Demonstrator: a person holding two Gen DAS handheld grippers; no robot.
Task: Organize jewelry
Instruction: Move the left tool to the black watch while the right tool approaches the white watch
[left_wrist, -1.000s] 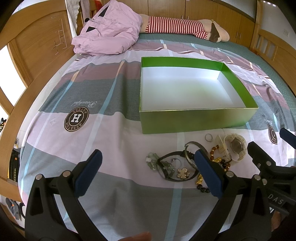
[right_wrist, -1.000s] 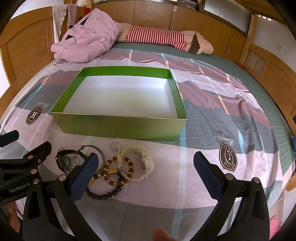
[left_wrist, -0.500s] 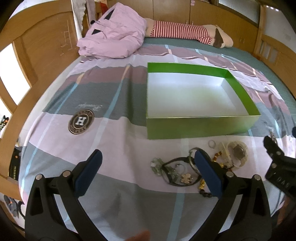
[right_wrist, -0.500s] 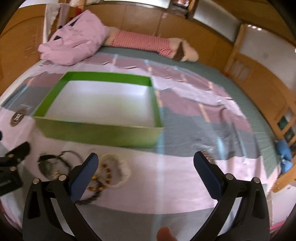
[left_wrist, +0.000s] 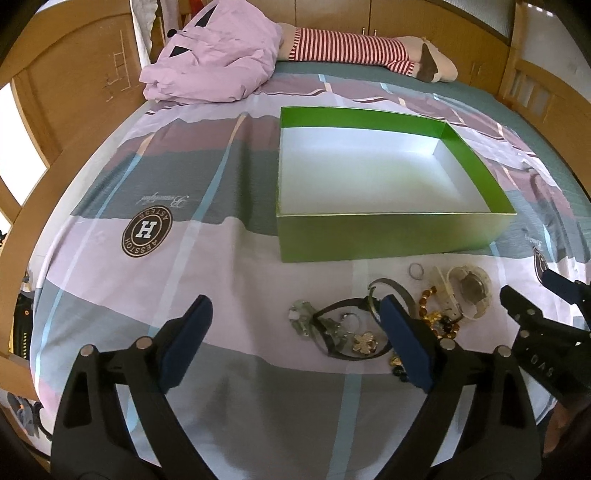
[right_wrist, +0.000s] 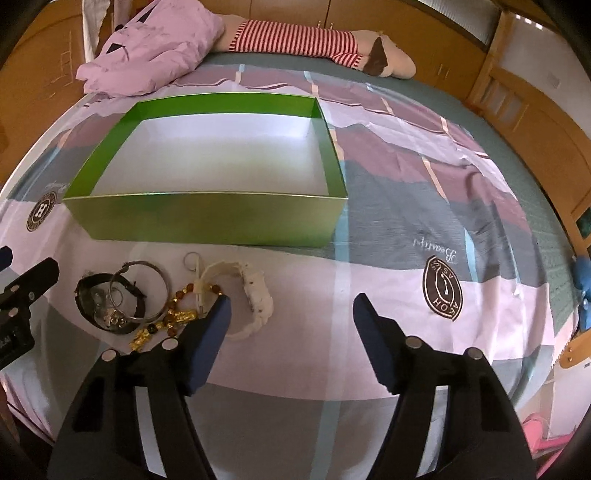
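Left hand-held gripper (left_wrist: 295, 338): held wide apart, closing slightly, nothing between the pads.
Right hand-held gripper (right_wrist: 291, 332): closing, empty.
Jewelry: tangled heap of metal bangle (right_wrist: 142, 290), amber bead bracelet (right_wrist: 177, 310) and white plastic watch (right_wrist: 255, 295) lies on the bed, just before the empty green cardboard box (right_wrist: 207, 221).
Risk: neighbours may be dragged along, because the pieces overlap.

Crumpled pink quilt (left_wrist: 214, 66) at bed's far left; striped plush toy (left_wrist: 362, 51) beside it; wooden wardrobe (right_wrist: 417, 22) behind.

A green box (right_wrist: 207, 221) with a white interior, a white watch (right_wrist: 255, 295) and amber beads (right_wrist: 177, 314) on a pink-and-grey plaid bedsheet (right_wrist: 406, 206).
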